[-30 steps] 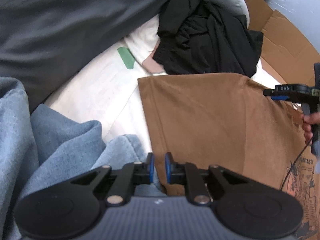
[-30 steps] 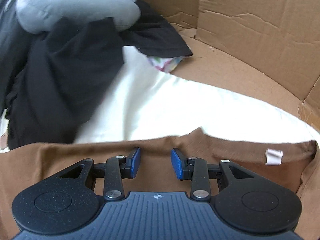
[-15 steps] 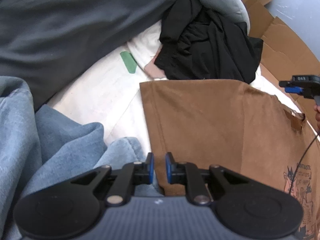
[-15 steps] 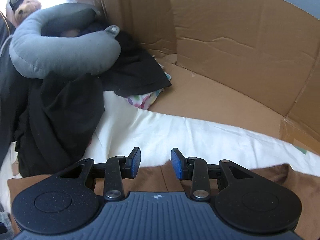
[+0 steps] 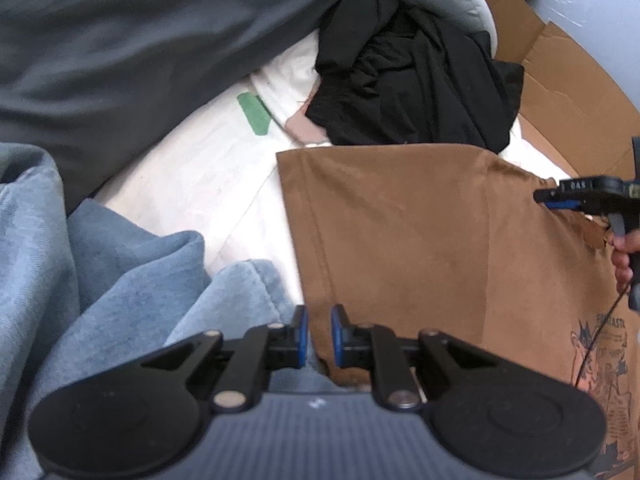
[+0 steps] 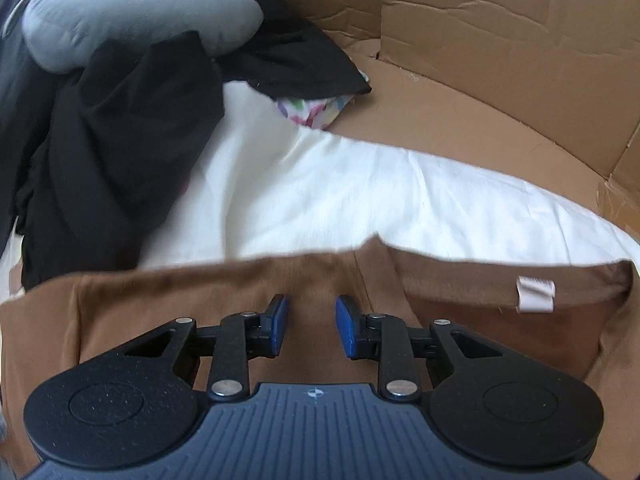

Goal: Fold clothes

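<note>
A brown T-shirt [image 5: 420,232] lies spread flat on a white sheet [image 5: 192,176]; a dark print shows at its lower right. My left gripper [image 5: 319,336] is at the shirt's near left corner, its jaws nearly together with the brown edge running between them. My right gripper [image 6: 311,324] hovers open just over the shirt [image 6: 200,304] near its top edge, left of the collar's pale label [image 6: 536,294]. The left wrist view shows the right gripper [image 5: 550,199] at the shirt's far right, with a person's hand [image 5: 624,248] holding it.
Blue denim [image 5: 120,280] lies bunched left of my left gripper. A heap of black clothes [image 6: 120,128] and a grey neck pillow [image 6: 132,12] sit beyond the shirt. Cardboard walls [image 6: 500,40] close the far right side. Dark grey fabric [image 5: 120,40] fills the upper left.
My right gripper rose off the shirt half a second ago and has come back down over its top edge, still open. My left gripper has stayed at the corner.
</note>
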A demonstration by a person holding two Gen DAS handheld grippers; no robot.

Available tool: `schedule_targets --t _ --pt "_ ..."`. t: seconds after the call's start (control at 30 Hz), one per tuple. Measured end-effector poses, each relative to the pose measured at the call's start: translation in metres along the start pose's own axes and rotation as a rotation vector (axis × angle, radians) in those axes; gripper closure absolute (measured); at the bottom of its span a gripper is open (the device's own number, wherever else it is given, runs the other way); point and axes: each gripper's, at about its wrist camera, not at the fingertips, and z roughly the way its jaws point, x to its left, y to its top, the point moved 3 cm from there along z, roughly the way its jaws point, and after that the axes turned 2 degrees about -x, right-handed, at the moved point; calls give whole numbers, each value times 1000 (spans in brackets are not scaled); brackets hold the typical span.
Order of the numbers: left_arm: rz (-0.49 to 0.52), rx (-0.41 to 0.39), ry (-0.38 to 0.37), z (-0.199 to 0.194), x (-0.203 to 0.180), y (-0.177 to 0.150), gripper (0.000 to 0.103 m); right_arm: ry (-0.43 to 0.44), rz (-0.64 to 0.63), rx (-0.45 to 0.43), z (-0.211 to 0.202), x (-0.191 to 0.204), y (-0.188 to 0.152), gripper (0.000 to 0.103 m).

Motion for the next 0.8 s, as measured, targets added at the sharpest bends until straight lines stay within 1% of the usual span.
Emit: schedule_targets --t 0.1,0.2,0.3,0.4,0.5,0.6,0.7,0.8 --pt "-1 -3 5 -1 1 1 90 2 8 -1 5 -1 12 70" --pt "-2 -10 4 -3 1 2 90 16 12 -3 0 -3 23 70" --pt "-3 -17 2 -5 0 2 88 24 10 -17 -21 -10 31 70" --pt "-6 -18 5 -8 -1 1 85 32 8 -31 -42 -17 38 69" --pt "-5 -16 9 -11 -3 1 79 39 6 -44 -64 -25 46 68" --pt "1 -14 16 -16 -5 2 74 54 15 -43 -97 -36 47 66" --pt "3 -10 18 -28 -12 5 70 65 37 -50 -142 -59 49 61" --pt "8 -4 18 -41 -20 9 63 69 63 -48 -189 -81 44 58"
